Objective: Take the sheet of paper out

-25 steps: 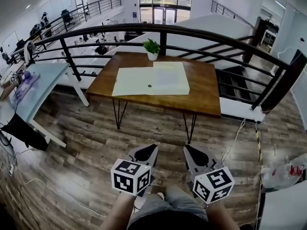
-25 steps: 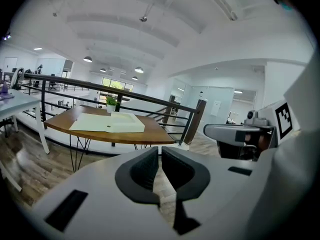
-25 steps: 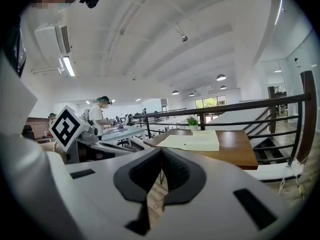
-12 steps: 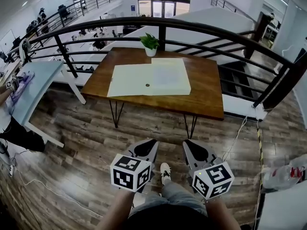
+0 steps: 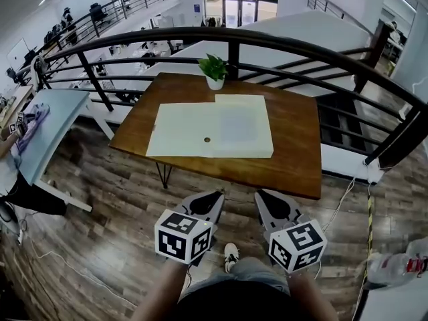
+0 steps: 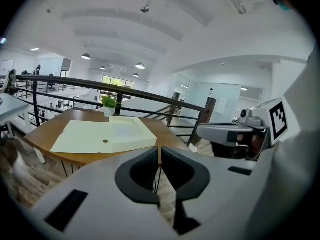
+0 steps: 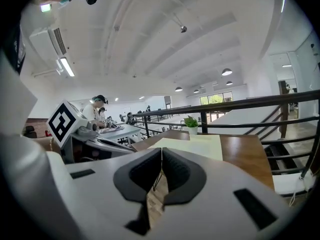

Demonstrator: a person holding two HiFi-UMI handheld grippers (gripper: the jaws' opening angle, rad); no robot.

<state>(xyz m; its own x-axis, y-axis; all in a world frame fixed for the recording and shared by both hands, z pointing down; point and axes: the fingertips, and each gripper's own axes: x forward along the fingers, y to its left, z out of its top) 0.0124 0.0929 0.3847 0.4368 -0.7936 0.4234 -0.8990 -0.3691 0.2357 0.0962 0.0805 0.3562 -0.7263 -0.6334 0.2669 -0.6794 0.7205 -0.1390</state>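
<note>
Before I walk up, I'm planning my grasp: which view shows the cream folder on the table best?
The head view: it looks down on the whole cream folder. The left gripper view shows the folder at a low slant; the right gripper view catches only a foreshortened strip.

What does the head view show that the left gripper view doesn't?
Only the head view: the person's shoe and the marker cube on the left gripper. Only the left gripper view: the ceiling lamps and that gripper's jaws closed together, empty. Both: the wooden table, the cream folder lying on it, the potted plant, the railing and the right gripper.
</note>
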